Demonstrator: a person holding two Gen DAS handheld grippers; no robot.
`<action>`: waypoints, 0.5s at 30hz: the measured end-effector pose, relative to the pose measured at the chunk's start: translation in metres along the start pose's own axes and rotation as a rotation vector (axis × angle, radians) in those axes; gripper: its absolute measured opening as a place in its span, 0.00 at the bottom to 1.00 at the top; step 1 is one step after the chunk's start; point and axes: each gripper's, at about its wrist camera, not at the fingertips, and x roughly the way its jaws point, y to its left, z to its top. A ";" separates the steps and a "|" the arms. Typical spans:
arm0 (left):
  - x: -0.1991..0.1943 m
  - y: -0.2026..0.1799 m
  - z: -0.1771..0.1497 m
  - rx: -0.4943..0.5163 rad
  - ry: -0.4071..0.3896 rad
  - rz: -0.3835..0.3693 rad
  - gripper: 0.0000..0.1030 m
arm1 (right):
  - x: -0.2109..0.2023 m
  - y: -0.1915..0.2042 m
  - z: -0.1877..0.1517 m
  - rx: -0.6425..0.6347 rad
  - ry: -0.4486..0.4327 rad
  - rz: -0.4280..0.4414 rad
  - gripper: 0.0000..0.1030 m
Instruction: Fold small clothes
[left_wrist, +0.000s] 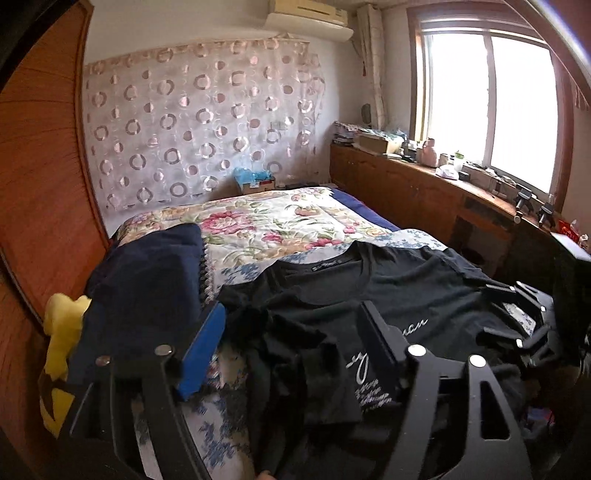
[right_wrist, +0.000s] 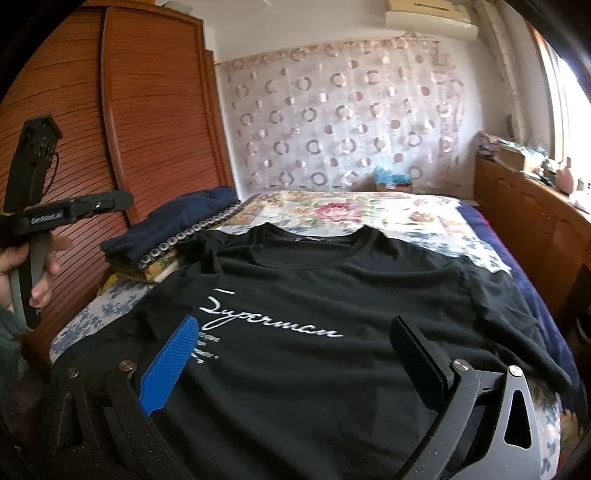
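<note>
A black T-shirt (right_wrist: 332, 288) with white "Superman" script lies face up on the bed, collar toward the far wall. Its left sleeve side (left_wrist: 295, 350) is bunched and turned inward. My left gripper (left_wrist: 290, 310) is open just above that bunched part, with cloth below the gap and neither pad pressing on it. In the right wrist view, a hand (right_wrist: 37, 266) holds the left gripper (right_wrist: 123, 199) up at the far left. My right gripper (right_wrist: 295, 325) is open wide over the shirt's chest, holding nothing. It also shows in the left wrist view as the right gripper (left_wrist: 517, 310) at the shirt's right side.
A folded pile topped by a navy garment (right_wrist: 177, 221) sits left of the shirt, with something yellow (left_wrist: 62, 332) beside it. The floral bedspread (left_wrist: 280, 221) stretches beyond. A slatted wooden wardrobe (right_wrist: 147, 110) bounds the left, a cluttered wooden cabinet (left_wrist: 406, 184) the right.
</note>
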 end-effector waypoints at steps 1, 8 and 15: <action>-0.002 0.002 -0.004 -0.008 -0.001 0.008 0.76 | 0.004 0.005 0.002 -0.012 0.007 0.016 0.94; -0.012 0.022 -0.036 -0.069 0.014 0.073 0.76 | 0.039 0.040 0.027 -0.102 0.061 0.150 0.66; -0.023 0.035 -0.059 -0.117 0.015 0.112 0.76 | 0.100 0.094 0.050 -0.199 0.160 0.280 0.54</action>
